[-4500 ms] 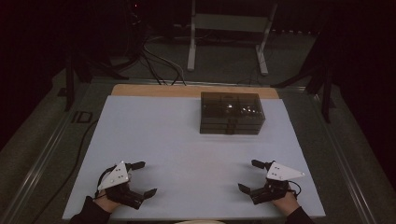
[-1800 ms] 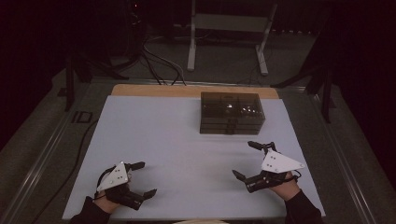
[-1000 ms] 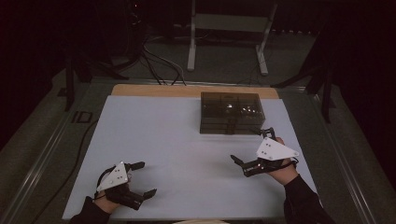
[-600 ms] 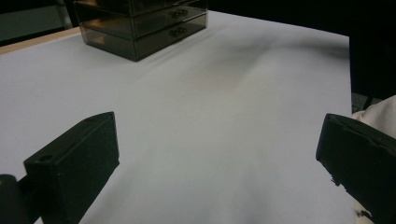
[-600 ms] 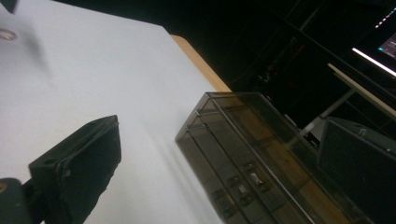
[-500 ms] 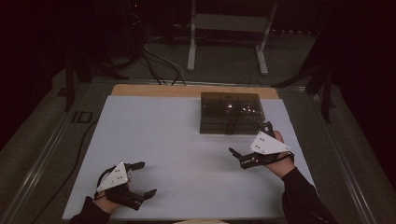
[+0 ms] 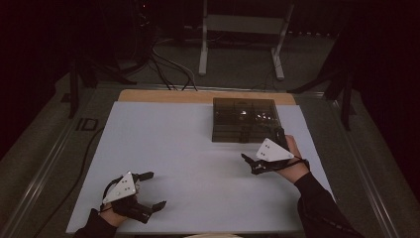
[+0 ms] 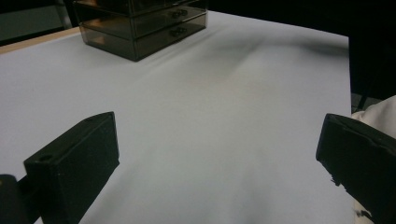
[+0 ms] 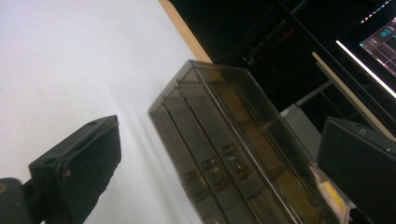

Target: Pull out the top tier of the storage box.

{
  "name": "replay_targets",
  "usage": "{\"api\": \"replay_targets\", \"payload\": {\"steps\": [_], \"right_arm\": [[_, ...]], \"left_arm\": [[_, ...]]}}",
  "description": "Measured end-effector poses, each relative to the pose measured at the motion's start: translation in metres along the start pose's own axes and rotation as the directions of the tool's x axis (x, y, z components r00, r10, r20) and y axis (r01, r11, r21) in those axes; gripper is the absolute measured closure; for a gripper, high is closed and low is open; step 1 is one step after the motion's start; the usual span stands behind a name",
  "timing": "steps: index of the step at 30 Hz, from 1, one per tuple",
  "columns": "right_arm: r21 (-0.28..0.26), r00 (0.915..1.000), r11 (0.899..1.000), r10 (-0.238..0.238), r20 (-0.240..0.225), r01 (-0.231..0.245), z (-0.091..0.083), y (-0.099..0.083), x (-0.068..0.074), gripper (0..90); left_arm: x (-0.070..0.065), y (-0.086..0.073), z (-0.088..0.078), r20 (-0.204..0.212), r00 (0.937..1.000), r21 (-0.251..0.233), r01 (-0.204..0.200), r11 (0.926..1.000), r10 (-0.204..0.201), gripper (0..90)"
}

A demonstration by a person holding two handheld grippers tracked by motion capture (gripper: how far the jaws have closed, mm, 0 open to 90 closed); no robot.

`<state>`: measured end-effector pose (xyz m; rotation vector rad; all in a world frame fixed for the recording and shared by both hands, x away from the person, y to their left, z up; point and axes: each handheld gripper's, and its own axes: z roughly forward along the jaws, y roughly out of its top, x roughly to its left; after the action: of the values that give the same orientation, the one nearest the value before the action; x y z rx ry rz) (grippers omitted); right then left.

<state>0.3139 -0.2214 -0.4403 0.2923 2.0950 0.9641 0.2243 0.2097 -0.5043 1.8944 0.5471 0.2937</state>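
A small smoked-plastic drawer box [image 7: 245, 119] with stacked drawers stands at the back right of the white table surface [image 7: 188, 148]. My right gripper [image 7: 261, 145] hovers just in front of the box's near right corner, rolled to one side, jaws open and empty. In the right gripper view the drawer box [image 9: 233, 154] sits tilted between the wide-apart jaws of that gripper [image 9: 217, 168], its small drawer handles facing me. My left gripper [image 7: 154, 189] rests near the front left edge, open and empty. In the left gripper view the box [image 8: 140, 23] is far off, beyond the gripper [image 8: 215, 172].
A wooden strip [image 7: 163, 96] runs along the table's far edge. Beyond it, on the dark floor, are cables [image 7: 168, 64] and a metal stand [image 7: 242, 25]. A cable [image 7: 84, 158] trails off the table's left side.
My right gripper has moved from the front right edge forward and leftward to the drawer box, rolling sideways. The left gripper has stayed put.
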Motion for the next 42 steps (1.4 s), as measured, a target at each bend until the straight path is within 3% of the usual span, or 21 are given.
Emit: {"api": "replay_targets", "payload": {"steps": [13, 16, 18, 25, 31, 36, 42], "right_arm": [[0.094, 0.996, 0.992, -0.083, 0.035, 0.079, 0.019, -0.008, 0.004, 0.0], [0.116, 0.9937, 0.988, -0.105, 0.038, 0.1, 0.023, -0.009, 0.005, 0.0], [0.131, 0.9898, 0.984, -0.13, 0.059, 0.121, 0.025, -0.01, 0.006, 5.8], [0.167, 0.9842, 0.975, -0.162, 0.071, 0.149, 0.032, -0.012, 0.009, 5.8], [0.231, 0.9703, 0.952, -0.226, 0.086, 0.201, 0.037, -0.015, 0.013, 10.2], [0.266, 0.9534, 0.932, -0.282, 0.108, 0.246, 0.042, -0.016, 0.017, 13.8], [0.299, 0.9429, 0.916, -0.313, 0.115, 0.267, 0.046, -0.017, 0.02, 16.0]], "left_arm": [[0.0, 0.0, 0.0, 0.0, 1.0, 0.0, -0.001, 1.0, 0.001, 0.9], [0.0, 0.0, 0.0, 0.0, 1.0, 0.0, 0.0, 1.0, 0.0, 0.8], [0.0, 0.0, 0.0, 0.0, 1.0, -0.001, -0.001, 1.0, 0.001, 0.9], [0.0, 0.0, 0.0, 0.0, 1.0, -0.001, 0.0, 1.0, 0.0, 0.9], [0.0, 0.0, 0.0, 0.0, 1.0, 0.0, 0.0, 1.0, 0.0, 0.9], [0.0, 0.0, 0.0, 0.001, 1.0, -0.001, 0.001, 1.0, -0.001, 0.9], [0.0, 0.0, 0.0, 0.0, 1.0, -0.001, 0.0, 1.0, 0.0, 0.9]]}}
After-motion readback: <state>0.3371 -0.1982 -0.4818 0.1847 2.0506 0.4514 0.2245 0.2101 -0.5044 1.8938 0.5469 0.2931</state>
